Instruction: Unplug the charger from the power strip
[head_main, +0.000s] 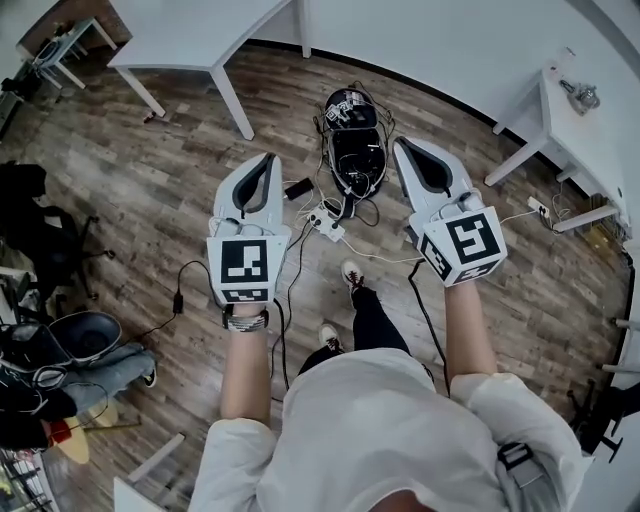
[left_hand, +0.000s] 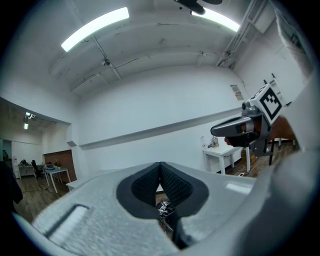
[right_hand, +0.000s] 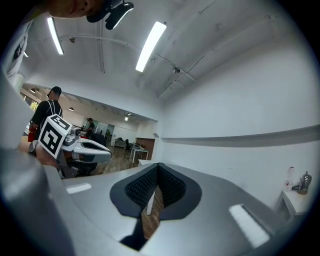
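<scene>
Head view is showing the wood floor well below me, because I'm standing upright with both arms held out level. Nothing task-related is within reach. A white table is sitting at top left and another table at right; neither is carrying the task's things, which are all lying on the floor ahead of my feet.

The left gripper and right gripper are hovering side by side, well apart from each other and high over the cable clutter. I'm reading this as a carry or reset pose, not a reach.

The left gripper view is showing its fingers clenched, tips meeting, with only a slit under them and nothing gripped. The right gripper view is showing the same: fingers clenched on nothing, floor and a table leg peeking through the slit.

A black rounded device is sitting on the floor between the two grippers as seen from above, with cables looping round it, probably parked there to draw power.

The power strip is lying just in front of that device, white, with cords running off it. The charger, my best guess, is the small black block just beside the strip. It's too small for me to tell whether its plug is seated.

Judging from this, the unplugging isn't under way. Next I'd be needing to crouch, spread one pair of fingers, and steady the strip with the other gripper so it isn't lifting with the plug.
</scene>
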